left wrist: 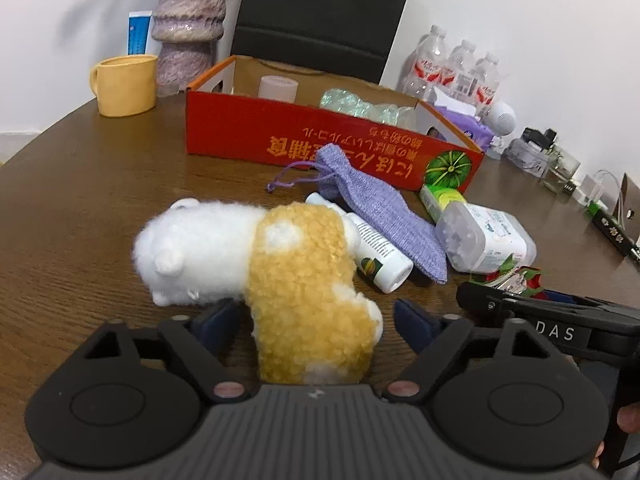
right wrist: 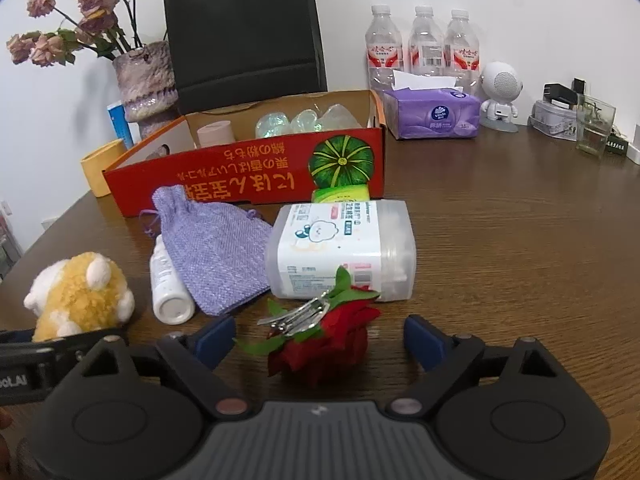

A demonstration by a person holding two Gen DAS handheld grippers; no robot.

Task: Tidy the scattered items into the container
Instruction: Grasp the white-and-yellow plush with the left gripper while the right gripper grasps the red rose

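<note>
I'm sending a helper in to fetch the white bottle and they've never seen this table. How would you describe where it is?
Start at the red cardboard box on the brown table. Just in front of it lies a purple drawstring pouch, and the white bottle lies on its side along the pouch's left edge, between it and the yellow-and-white plush toy. It is the only slim white cylinder there.

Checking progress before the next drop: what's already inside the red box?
Inside the red box: a pale pink cylinder and several clear iridescent wrapped pieces. The front wall hides the box floor, so anything lying low there can't be seen.
</note>
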